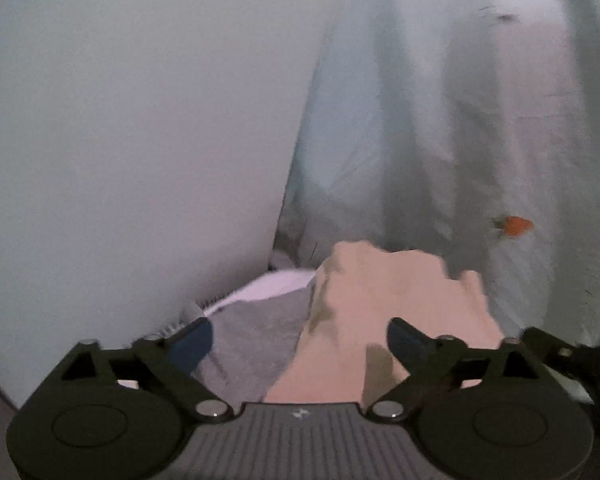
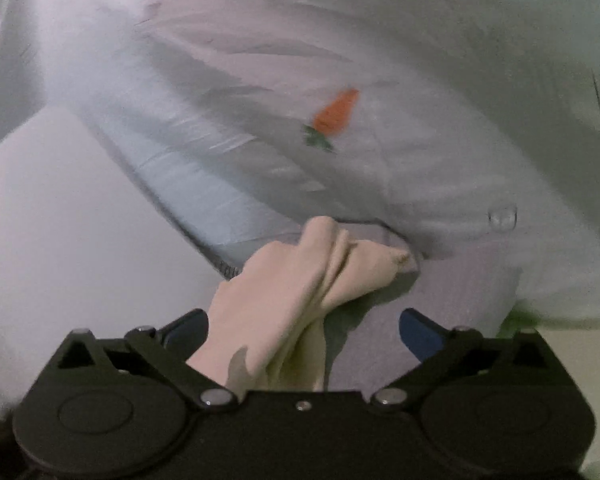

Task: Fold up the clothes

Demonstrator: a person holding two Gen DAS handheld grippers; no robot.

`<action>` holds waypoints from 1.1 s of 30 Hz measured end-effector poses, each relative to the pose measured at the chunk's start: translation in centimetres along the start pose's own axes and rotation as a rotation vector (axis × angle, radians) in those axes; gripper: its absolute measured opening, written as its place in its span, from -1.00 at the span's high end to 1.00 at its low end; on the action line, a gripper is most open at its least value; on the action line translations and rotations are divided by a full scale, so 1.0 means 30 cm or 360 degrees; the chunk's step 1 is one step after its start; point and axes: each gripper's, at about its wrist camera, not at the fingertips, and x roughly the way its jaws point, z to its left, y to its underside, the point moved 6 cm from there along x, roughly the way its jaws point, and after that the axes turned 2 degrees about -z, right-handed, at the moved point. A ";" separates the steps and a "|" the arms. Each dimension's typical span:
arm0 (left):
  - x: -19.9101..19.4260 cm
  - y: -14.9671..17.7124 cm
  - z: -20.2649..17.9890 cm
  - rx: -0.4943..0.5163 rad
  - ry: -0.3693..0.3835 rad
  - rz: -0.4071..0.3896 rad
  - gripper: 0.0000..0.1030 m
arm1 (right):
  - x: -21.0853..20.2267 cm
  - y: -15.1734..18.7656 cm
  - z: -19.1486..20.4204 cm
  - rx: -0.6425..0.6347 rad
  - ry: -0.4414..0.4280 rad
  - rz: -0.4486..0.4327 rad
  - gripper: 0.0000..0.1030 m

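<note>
A cream garment [image 1: 380,308] lies bunched between the spread blue fingers of my left gripper [image 1: 300,340]; the jaws stand wide apart and do not pinch it. In the right wrist view the same cream garment [image 2: 292,292] lies twisted between the open fingers of my right gripper [image 2: 304,332], nearer the left finger. A grey cloth [image 1: 252,332] lies under it and also shows in the right wrist view [image 2: 440,280]. Behind hangs a pale sheet with an orange carrot print [image 2: 336,114], which the left wrist view also shows [image 1: 516,225].
A plain white surface [image 1: 132,140] fills the left of the left wrist view and shows in the right wrist view [image 2: 72,220]. The pale printed sheet [image 1: 420,120] drapes in folds across the right and back. A clear button [image 2: 502,216] sits on it.
</note>
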 end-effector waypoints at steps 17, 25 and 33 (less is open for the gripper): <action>-0.754 0.381 -0.103 0.0326 0.0104 -0.0073 -1.00 | -0.726 0.239 0.168 -0.0552 0.0253 -0.0166 -1.00; -0.915 0.528 -0.056 0.0411 0.0078 0.0005 -1.00 | -0.954 0.469 0.119 -0.0536 0.0366 -0.0065 -1.00; -0.967 0.601 0.001 0.0405 0.0045 0.0081 -1.00 | -1.082 0.671 0.057 -0.0498 0.0471 0.0076 -1.00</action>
